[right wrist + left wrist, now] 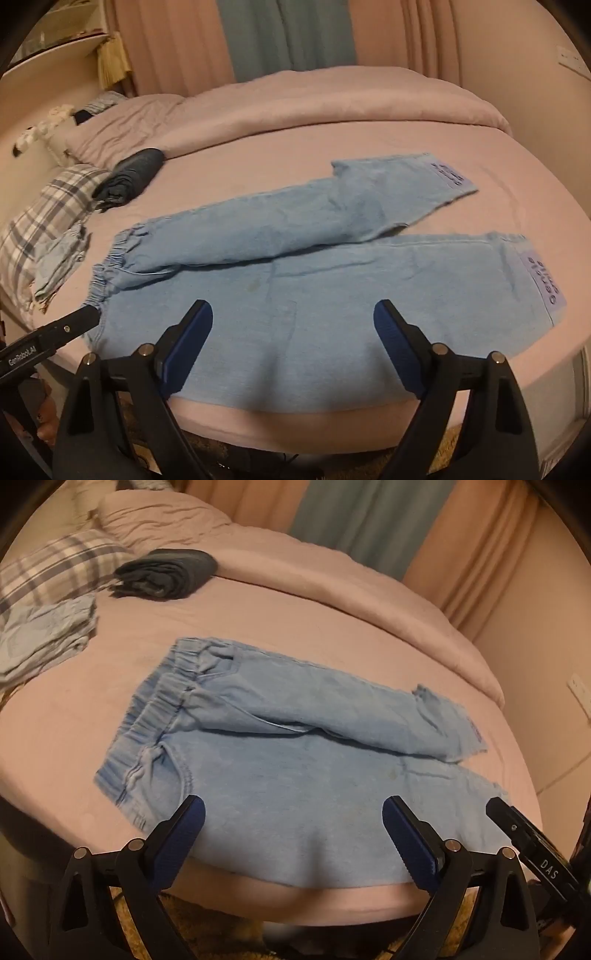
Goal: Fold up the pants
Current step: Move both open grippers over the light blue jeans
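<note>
The light blue pants point(295, 746) lie spread flat on the pink bed point(332, 602), waistband to the left. Both the left gripper point(293, 812) and right gripper point(293, 314) hover over the near leg, fingers wide apart, holding nothing.

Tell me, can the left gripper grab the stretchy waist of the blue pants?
Probably yes. The left gripper is open, above the pants, and nothing lies between it and the waistband.
</note>
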